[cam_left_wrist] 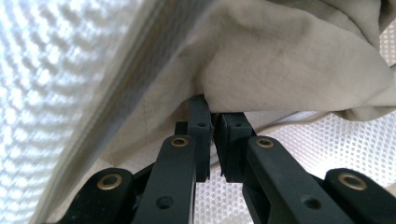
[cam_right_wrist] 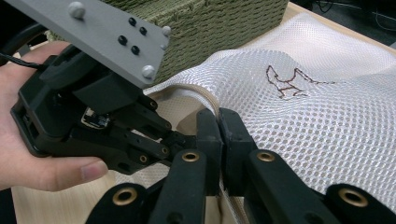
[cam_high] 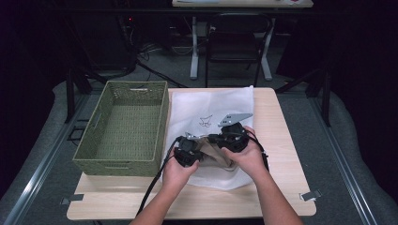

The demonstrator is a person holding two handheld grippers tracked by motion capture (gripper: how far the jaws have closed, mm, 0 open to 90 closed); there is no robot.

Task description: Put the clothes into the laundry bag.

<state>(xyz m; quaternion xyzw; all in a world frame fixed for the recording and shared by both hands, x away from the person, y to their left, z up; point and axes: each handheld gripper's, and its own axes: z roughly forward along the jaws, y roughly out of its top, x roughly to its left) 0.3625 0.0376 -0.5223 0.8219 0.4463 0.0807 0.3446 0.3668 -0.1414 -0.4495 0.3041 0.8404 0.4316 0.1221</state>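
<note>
A green woven basket sits at the left of the wooden surface. Just beside it lies a white mesh bag with a small dark emblem. Two forearms reach in from the bottom edge, hands close together over the bag's near part. The left hand-held gripper points right, its jaws closed on a beige cloth at the bag's opening. The right hand-held gripper, topped by a grey plate, points left, its jaws clamped on the bag's beige-trimmed rim.
</note>
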